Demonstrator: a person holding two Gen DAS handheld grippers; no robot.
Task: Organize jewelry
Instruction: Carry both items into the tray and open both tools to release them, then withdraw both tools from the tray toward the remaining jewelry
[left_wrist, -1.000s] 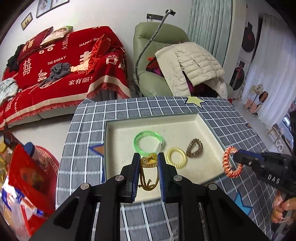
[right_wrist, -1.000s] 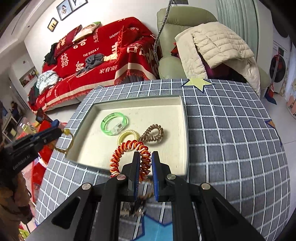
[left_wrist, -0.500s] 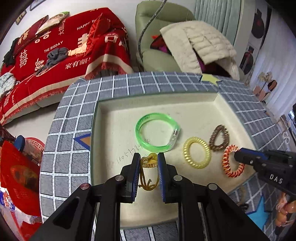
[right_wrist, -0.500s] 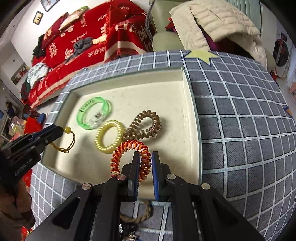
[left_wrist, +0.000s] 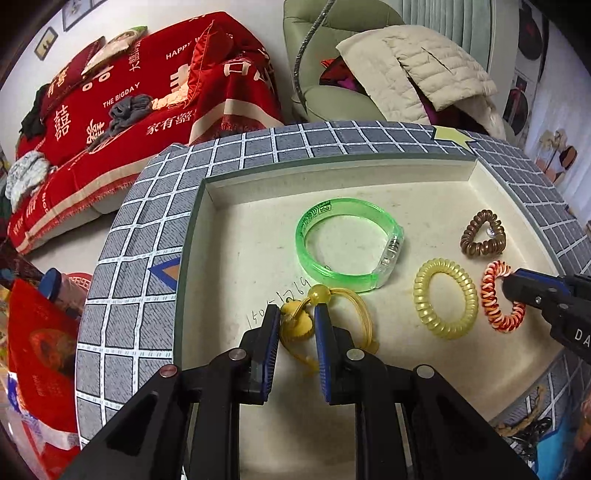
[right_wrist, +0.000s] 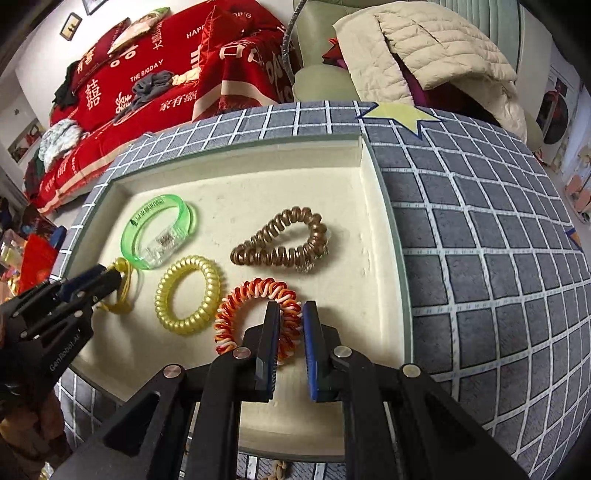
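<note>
My left gripper pinches the yellow beaded cord over the cream tray; my right gripper clamps the red-and-white coil band, low beside the yellow coil.

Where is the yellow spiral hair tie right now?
In the right wrist view, the yellow spiral hair tie lies flat in the tray, between the green bangle and the red-orange spiral tie.

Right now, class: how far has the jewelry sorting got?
Done: the green bangle, yellow coil and brown coil lie in the tray. In hand: the left gripper holds a yellow cord charm; the right gripper holds the red-white coil. Left: releasing both.
</note>
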